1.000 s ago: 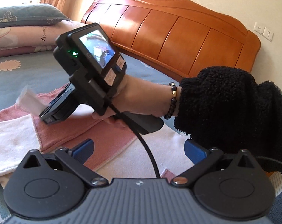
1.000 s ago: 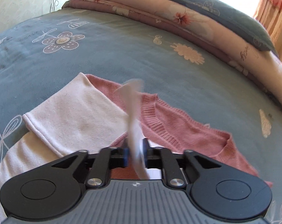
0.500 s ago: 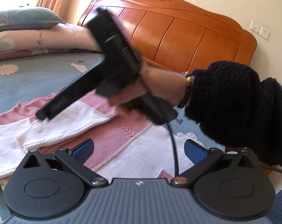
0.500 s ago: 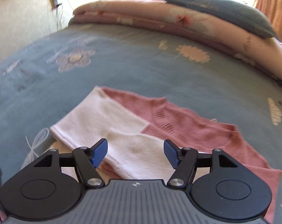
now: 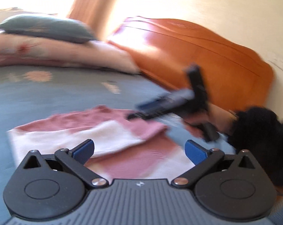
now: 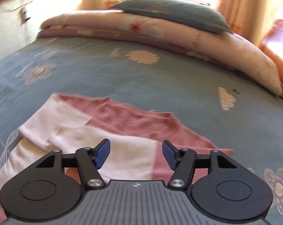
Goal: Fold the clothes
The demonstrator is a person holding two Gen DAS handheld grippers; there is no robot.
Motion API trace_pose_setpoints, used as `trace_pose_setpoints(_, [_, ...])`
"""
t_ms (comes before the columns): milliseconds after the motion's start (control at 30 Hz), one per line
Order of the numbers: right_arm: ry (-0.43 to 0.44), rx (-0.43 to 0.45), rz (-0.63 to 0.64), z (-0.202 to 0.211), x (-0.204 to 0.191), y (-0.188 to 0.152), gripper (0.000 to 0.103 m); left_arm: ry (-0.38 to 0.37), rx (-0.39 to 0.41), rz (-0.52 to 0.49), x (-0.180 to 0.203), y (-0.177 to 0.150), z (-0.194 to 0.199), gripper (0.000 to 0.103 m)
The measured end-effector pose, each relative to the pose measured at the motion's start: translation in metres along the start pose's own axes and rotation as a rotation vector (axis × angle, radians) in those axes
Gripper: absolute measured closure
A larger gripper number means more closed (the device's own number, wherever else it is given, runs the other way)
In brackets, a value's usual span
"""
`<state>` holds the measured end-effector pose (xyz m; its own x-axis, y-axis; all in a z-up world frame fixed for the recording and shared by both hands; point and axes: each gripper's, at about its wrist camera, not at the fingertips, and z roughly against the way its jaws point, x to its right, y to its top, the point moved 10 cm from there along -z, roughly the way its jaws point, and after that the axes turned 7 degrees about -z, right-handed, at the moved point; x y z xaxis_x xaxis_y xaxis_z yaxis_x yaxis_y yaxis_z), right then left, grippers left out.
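A pink and white knit sweater [image 6: 134, 120] lies flat on the blue flowered bedsheet [image 6: 160, 78]. Its white sleeve [image 6: 57, 123] is folded across the body. My right gripper [image 6: 136, 150] hovers above the sweater's near part, its jaws closing with nothing held between them. In the left wrist view the sweater [image 5: 137, 125] lies ahead. My left gripper [image 5: 139, 148] stands open and empty over its near edge. The right gripper [image 5: 139, 110] shows there blurred, above the sweater's far right side, held by a hand in a black fleece sleeve [image 5: 257, 123].
A folded floral quilt [image 6: 160, 30] with a grey-blue pillow [image 6: 171, 11] on top lies along the far side of the bed. An orange wooden headboard [image 5: 207, 56] rises at the right. Bare bedsheet stretches beyond and left of the sweater.
The right gripper let go of the white sleeve, opened and drew back upward; the sleeve now rests folded on the sweater. The left view has swung left and is blurred.
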<state>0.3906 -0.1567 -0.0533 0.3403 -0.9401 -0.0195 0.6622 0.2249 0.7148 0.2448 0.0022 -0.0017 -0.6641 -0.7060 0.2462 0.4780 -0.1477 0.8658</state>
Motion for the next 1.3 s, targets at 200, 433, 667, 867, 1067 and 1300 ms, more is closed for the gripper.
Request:
trace_pose_setpoints(200, [0.044,-0.018,0.204,-0.033,-0.063,-0.012,0.046,0.163,-0.037,0.206,-0.07,-0.013,0.003,0.001])
trace_pose_setpoints(433, [0.06,-0.028,0.33,-0.077,-0.091,-0.003,0.046,0.19,-0.048,0.267,-0.089,-0.024,0.008,0.001])
trace_pose_setpoints(667, [0.102,-0.11,0.311,-0.113,-0.077,-0.007,0.048,0.196,-0.079,0.263,-0.091,-0.031,0.001,0.001])
trace_pose_setpoints(867, [0.129,-0.089,0.282,-0.111,-0.078,-0.009,0.091,0.201,-0.099,0.261,-0.09,-0.035,-0.004,0.001])
trace_pose_setpoints(1067, [0.086,-0.017,0.291,-0.104,-0.082,0.008,0.095,0.19,-0.097,0.245,-0.085,-0.035,-0.005,0.001])
trace_pose_setpoints(1300, [0.103,-0.02,0.202,-0.101,-0.078,0.021,0.082,0.2,-0.101,0.252,-0.086,-0.035,-0.004,0.001])
